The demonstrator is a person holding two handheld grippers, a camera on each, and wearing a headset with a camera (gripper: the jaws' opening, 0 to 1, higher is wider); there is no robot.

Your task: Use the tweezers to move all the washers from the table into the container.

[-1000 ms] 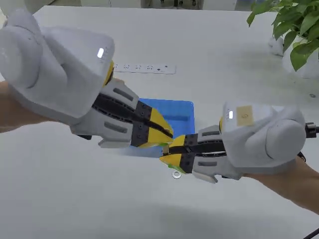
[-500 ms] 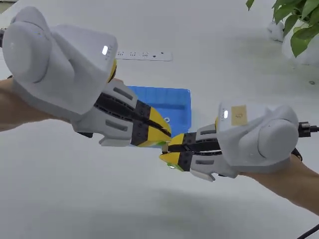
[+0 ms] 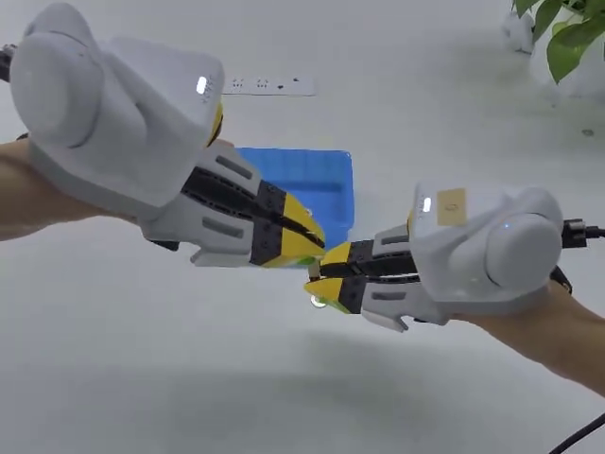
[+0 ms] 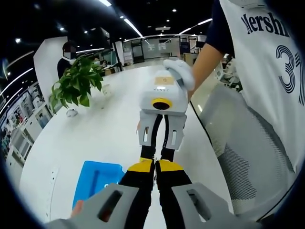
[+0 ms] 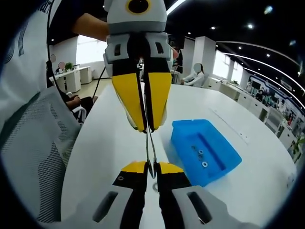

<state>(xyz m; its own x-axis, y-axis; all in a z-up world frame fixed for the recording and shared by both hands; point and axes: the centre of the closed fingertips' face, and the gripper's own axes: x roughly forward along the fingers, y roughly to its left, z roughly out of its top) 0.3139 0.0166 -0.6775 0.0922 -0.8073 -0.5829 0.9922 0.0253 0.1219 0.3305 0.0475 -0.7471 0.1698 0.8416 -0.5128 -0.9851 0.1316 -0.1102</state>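
Note:
Thin metal tweezers (image 5: 147, 145) run from my left gripper (image 5: 148, 128) down into my right gripper (image 5: 151, 168). Both grippers are shut on them and meet tip to tip, the left gripper (image 3: 317, 243) just above the right gripper (image 3: 314, 277). A small silver washer (image 3: 318, 302) lies on the white table right under the tweezer tips; the right gripper view has this washer (image 5: 155, 187) between the right jaws. The blue container (image 3: 312, 180) sits just behind the grippers. Its floor (image 5: 214, 155) holds three washers (image 5: 200, 152).
A white power strip (image 3: 269, 86) lies at the back of the table. A potted plant (image 3: 562, 38) stands at the far right corner. A person's torso in a white jersey (image 4: 267, 71) is close behind the right gripper.
The head camera has tipped, so the container and power strip sit higher in the picture. Both grippers stay tip to tip; the right gripper's tips sit a little closer to the washer.

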